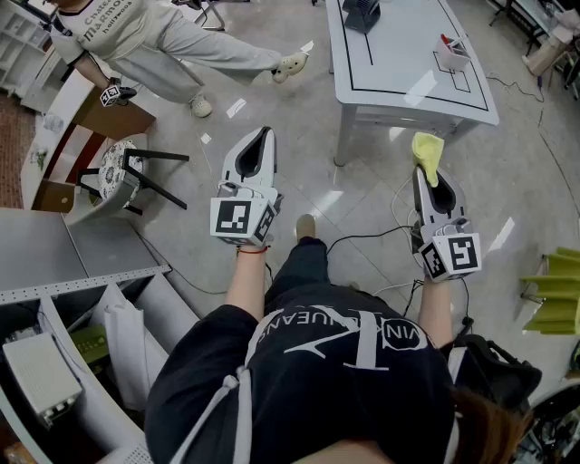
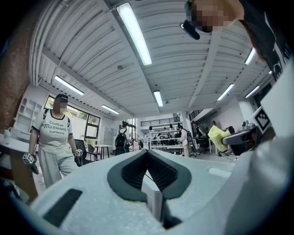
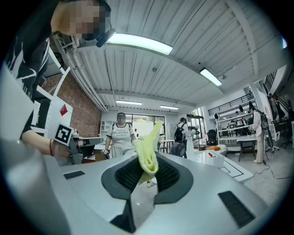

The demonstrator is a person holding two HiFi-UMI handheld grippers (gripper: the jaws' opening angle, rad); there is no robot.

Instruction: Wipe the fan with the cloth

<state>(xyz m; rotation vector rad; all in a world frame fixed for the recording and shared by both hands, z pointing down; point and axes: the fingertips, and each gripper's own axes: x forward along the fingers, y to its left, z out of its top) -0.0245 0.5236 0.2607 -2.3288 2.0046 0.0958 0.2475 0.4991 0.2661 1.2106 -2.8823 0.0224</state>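
Both bare forearms reach forward from a black printed T-shirt, held roughly level and apart, each hand hidden under a pale, smooth plastic shell that carries a cube with square markers. The left tongs (image 1: 262, 134) point ahead over the glossy tiled floor (image 1: 272, 100); their dark ribbed pads taper to a point and meet with nothing between them, as the left gripper view shows. The right tongs (image 1: 423, 172) also point forward, towards the near edge of the white worktop (image 1: 408, 86), and are clamped on the cloth (image 1: 428, 149). This is a soft, pale yellow piece, crumpled and folded, that stands up from the pads in a floppy peak. In the right gripper view the cloth (image 3: 149, 151) sits right in the notch of the black ribbed pads. The fan (image 1: 362, 14), a dark, rounded body, stands at the far end of the worktop, well apart from the cloth. The worktop is flat and matte white with thin black lines drawn on it.
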